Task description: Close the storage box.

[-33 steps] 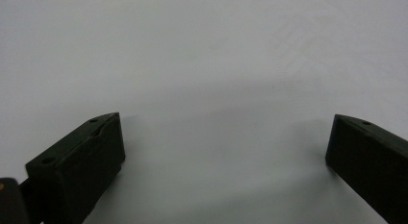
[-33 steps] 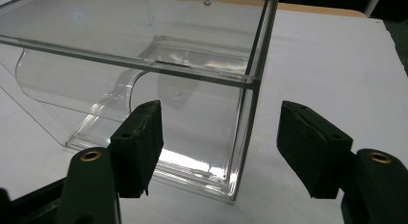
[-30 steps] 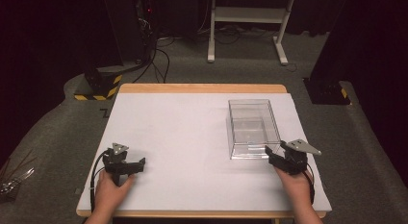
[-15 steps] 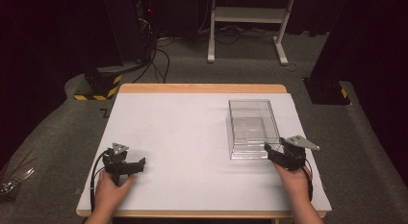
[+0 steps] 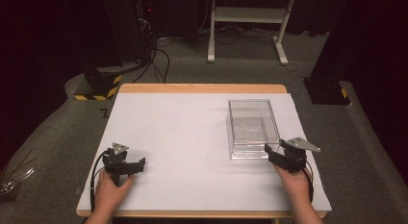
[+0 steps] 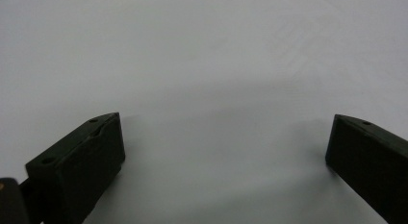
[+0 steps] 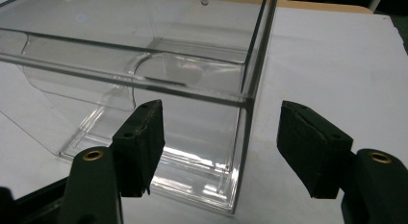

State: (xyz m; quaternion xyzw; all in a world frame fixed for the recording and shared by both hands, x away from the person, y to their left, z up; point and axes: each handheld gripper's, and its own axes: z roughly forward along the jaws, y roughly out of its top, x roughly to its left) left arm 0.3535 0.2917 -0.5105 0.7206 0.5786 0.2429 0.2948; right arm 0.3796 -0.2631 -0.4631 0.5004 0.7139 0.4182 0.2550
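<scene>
Straddling the clear box's (image 7: 144, 89) near corner wall, your right gripper (image 7: 221, 137) stood wide; that rigid, light, slippery plastic suited a firm wall pinch.

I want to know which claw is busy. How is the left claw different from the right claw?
The left claw sits over bare white table with nothing near it; the right claw is right at the near corner of the clear plastic box. In its own view the left claw frames only tabletop, while the right claw has the box's corner edge between its jaws, not yet squeezed. Both are black, open, and held in a hand.
</scene>
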